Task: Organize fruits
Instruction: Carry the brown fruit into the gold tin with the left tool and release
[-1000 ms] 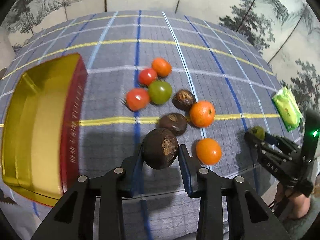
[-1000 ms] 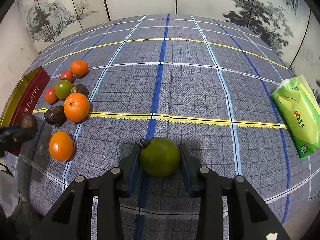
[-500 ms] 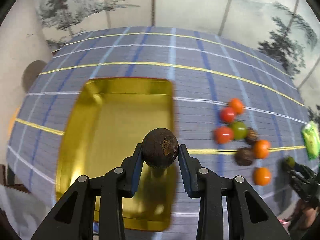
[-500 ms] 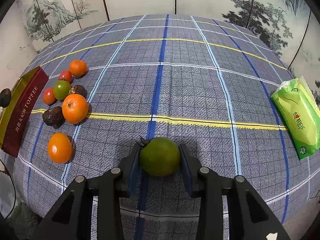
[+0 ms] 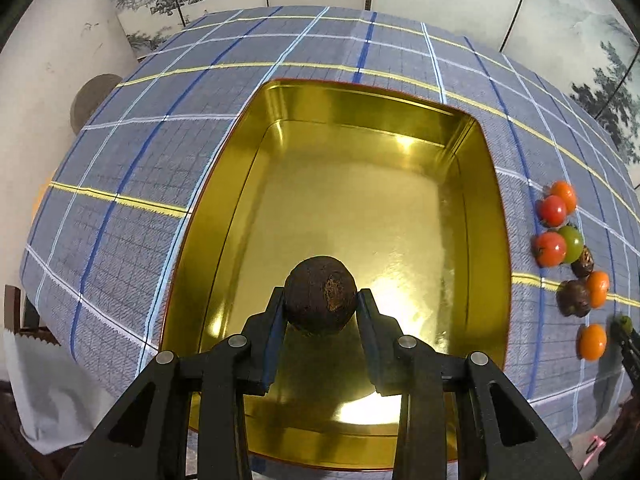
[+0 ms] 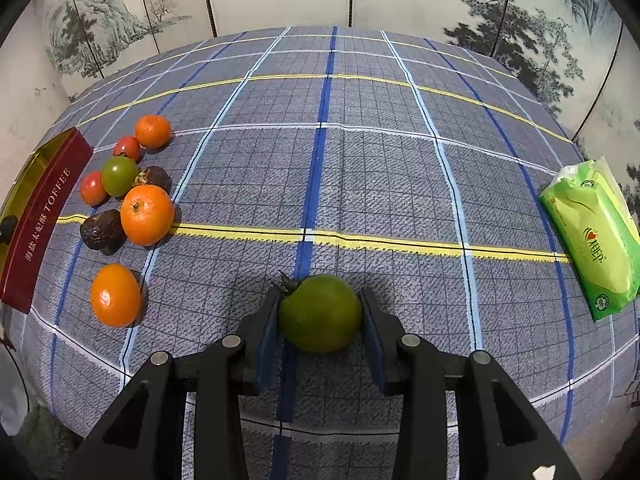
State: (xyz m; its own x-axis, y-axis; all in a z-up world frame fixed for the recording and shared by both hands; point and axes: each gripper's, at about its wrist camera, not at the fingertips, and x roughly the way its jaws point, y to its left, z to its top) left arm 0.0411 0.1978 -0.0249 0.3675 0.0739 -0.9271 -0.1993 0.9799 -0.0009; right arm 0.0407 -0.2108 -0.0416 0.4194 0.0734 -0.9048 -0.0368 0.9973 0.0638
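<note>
My left gripper [image 5: 320, 312] is shut on a dark brown round fruit [image 5: 320, 294] and holds it above the near part of an open gold tin [image 5: 360, 120], which holds no fruit. My right gripper [image 6: 320, 316] is shut on a green tomato [image 6: 320, 312] just above the checked cloth. The tin's red side [image 6: 40, 216] reads TOFFEE at the far left of the right wrist view. Several fruits lie beside it: oranges [image 6: 147, 214], red tomatoes [image 6: 93, 188], a green tomato [image 6: 119, 175] and dark brown fruits [image 6: 102, 232].
A green pack of wipes [image 6: 592, 240] lies at the table's right edge. The blue checked cloth [image 6: 360, 168] covers the table. The fruit cluster [image 5: 568, 248] lies right of the tin in the left wrist view. Painted screens stand behind.
My left gripper has carried the dark fruit leftward from the fruit cluster to over the gold tin and closer to it. The right gripper with the green tomato has stayed still.
</note>
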